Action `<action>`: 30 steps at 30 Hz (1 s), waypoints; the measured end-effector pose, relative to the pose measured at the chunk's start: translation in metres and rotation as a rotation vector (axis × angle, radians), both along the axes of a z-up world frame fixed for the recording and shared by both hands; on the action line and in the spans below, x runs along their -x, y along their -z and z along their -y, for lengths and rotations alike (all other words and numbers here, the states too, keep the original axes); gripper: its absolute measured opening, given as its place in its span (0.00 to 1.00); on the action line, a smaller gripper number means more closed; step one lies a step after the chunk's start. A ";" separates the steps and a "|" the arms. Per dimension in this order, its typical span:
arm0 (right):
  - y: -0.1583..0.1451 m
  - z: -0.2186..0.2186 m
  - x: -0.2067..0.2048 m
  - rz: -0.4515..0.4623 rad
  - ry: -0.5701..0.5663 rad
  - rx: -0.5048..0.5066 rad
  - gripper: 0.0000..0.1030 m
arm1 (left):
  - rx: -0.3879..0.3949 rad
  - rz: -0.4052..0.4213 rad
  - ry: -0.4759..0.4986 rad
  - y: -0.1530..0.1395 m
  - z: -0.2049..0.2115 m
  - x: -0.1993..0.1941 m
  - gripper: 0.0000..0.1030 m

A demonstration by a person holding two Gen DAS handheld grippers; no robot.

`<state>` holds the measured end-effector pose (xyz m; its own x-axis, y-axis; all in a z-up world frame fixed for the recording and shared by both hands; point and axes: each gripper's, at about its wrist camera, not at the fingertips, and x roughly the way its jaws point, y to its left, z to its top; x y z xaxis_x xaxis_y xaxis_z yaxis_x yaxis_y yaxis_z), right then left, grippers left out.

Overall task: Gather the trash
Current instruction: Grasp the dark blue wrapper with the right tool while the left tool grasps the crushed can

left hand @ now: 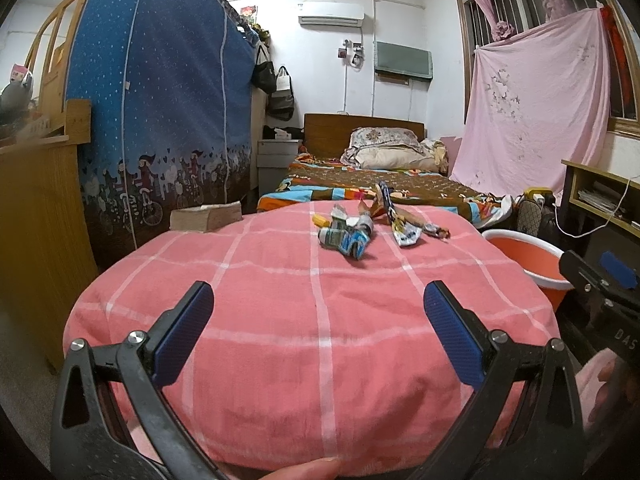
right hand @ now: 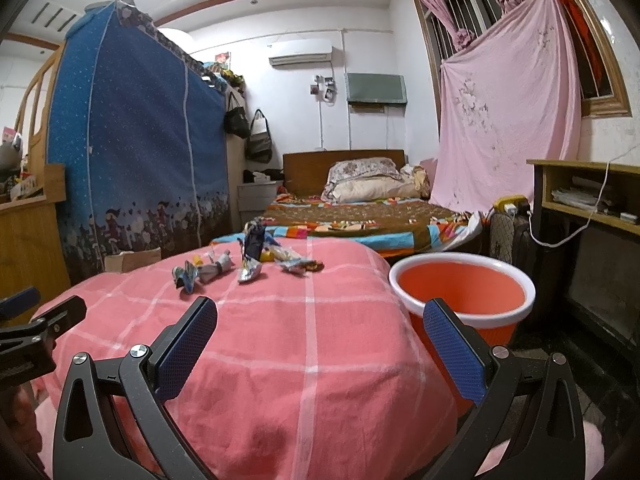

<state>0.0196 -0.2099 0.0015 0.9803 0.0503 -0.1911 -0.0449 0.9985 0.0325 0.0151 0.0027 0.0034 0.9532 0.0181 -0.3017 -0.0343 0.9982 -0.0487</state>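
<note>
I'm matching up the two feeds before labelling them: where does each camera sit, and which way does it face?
Left wrist view: on the left gripper, low over the pink checked cloth, facing the wrappers and the bed; its open fingers, a fingertip and the right gripper's tip at the right edge show.
Right wrist view: on the right gripper, further right, facing the same way; its open fingers and the left gripper at the left edge show.
Shared: cloth, wrappers, orange bucket, bed.

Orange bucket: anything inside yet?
Nothing visible inside the orange bucket; the wrappers lie on the pink checked cloth. The near wall and right gripper hide its bottom.
</note>
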 end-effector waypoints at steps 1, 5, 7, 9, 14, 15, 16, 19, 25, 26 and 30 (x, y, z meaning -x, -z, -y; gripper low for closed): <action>0.000 0.002 -0.005 0.003 0.000 0.003 1.00 | -0.001 0.008 -0.002 -0.002 -0.001 -0.002 0.89; -0.012 0.001 -0.014 0.023 -0.015 0.010 1.00 | -0.003 0.052 -0.007 -0.014 -0.003 -0.015 0.89; -0.019 0.001 -0.021 0.043 -0.022 0.017 1.00 | -0.004 0.075 -0.004 -0.020 -0.004 -0.021 0.89; -0.028 -0.001 -0.028 0.076 -0.029 0.028 1.00 | -0.007 0.108 -0.001 -0.030 -0.004 -0.029 0.89; -0.048 -0.010 -0.052 0.163 -0.049 0.075 1.00 | 0.008 0.204 0.009 -0.050 -0.009 -0.047 0.89; -0.051 -0.012 -0.057 0.175 -0.052 0.083 1.00 | 0.015 0.224 0.015 -0.053 -0.011 -0.051 0.89; -0.053 -0.014 -0.061 0.186 -0.049 0.089 1.00 | 0.019 0.239 0.017 -0.055 -0.011 -0.054 0.89; -0.063 -0.019 -0.083 0.216 -0.059 0.106 1.00 | 0.016 0.278 0.019 -0.059 -0.013 -0.064 0.89; -0.065 -0.022 -0.129 0.166 -0.117 0.115 1.00 | 0.021 0.246 0.044 -0.056 -0.014 -0.096 0.89; -0.064 -0.022 -0.137 0.153 -0.130 0.109 1.00 | 0.024 0.229 0.047 -0.054 -0.013 -0.101 0.89; -0.060 -0.028 -0.163 0.073 -0.187 0.104 1.00 | 0.037 0.102 0.041 -0.041 -0.012 -0.124 0.88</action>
<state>0.1827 -0.1824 0.0615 0.9673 0.2156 -0.1333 -0.2275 0.9704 -0.0808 0.1387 0.0146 0.0447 0.9787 -0.0313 -0.2031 0.0138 0.9961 -0.0870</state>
